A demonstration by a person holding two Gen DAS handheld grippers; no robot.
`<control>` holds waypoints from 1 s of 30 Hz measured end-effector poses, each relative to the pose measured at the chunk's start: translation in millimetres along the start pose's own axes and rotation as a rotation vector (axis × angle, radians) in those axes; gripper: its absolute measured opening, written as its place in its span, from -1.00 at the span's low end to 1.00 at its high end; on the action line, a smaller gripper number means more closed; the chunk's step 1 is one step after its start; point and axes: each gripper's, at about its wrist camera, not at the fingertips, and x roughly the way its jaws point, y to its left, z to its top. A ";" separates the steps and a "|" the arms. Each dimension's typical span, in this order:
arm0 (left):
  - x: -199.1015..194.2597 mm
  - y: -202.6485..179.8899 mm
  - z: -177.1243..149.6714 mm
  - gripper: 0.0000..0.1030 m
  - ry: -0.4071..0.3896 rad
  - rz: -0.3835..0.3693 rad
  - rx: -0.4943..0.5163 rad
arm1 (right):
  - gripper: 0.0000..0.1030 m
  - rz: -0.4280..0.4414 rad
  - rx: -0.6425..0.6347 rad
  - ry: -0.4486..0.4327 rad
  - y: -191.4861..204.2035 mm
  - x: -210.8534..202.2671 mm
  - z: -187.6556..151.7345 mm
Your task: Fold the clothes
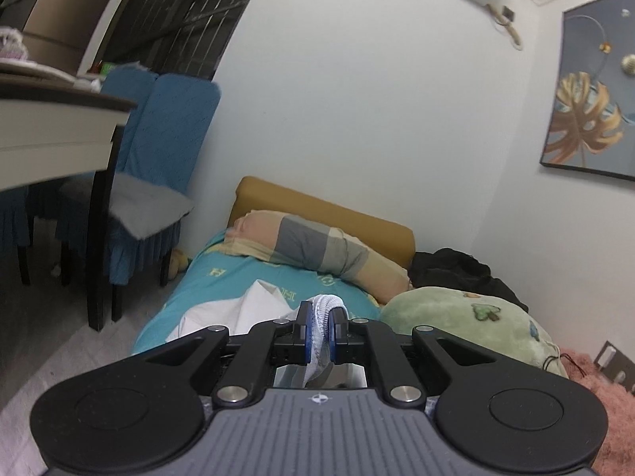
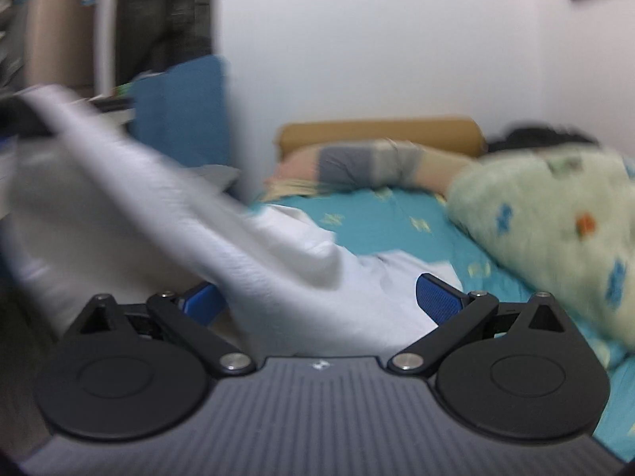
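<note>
A white garment [image 2: 278, 261] lies partly on the teal bed sheet [image 2: 397, 214] and is lifted up toward the left in the blurred right wrist view. My left gripper [image 1: 320, 331] is shut on a bunched fold of the white garment [image 1: 323, 309], held above the bed. My right gripper [image 2: 321, 301] is open with its blue pads [image 2: 438, 297] wide apart, and the garment drapes between and over them.
A checked pillow [image 1: 313, 246] and mustard headboard [image 1: 325, 206] are at the bed's far end. A green patterned blanket [image 1: 476, 317] and dark clothes [image 1: 456, 269] lie on the right. Blue-covered chairs [image 1: 158, 158] and a table [image 1: 51, 127] stand left.
</note>
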 end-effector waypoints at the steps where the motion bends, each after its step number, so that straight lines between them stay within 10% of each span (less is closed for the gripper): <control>1: 3.4 1.7 0.7 -0.84 -0.007 0.014 -0.009 | 1.00 -0.040 0.046 0.018 -10.5 9.9 0.2; 5: 21.1 6.8 4.3 -0.85 -0.024 0.049 -0.055 | 1.00 -0.172 0.184 0.041 -53.4 35.4 2.1; 9: 45.3 9.1 2.1 -0.85 0.045 0.006 -0.113 | 1.00 -0.238 0.067 0.006 -82.0 32.4 5.3; 17: 55.9 -12.8 -24.7 -0.84 0.175 -0.050 -0.073 | 1.00 -0.244 -0.042 -0.259 -129.3 -35.9 41.6; 30: 107.7 -60.7 -125.7 -0.55 0.488 0.048 0.086 | 1.00 -0.147 -0.091 -0.267 -130.7 -28.3 23.5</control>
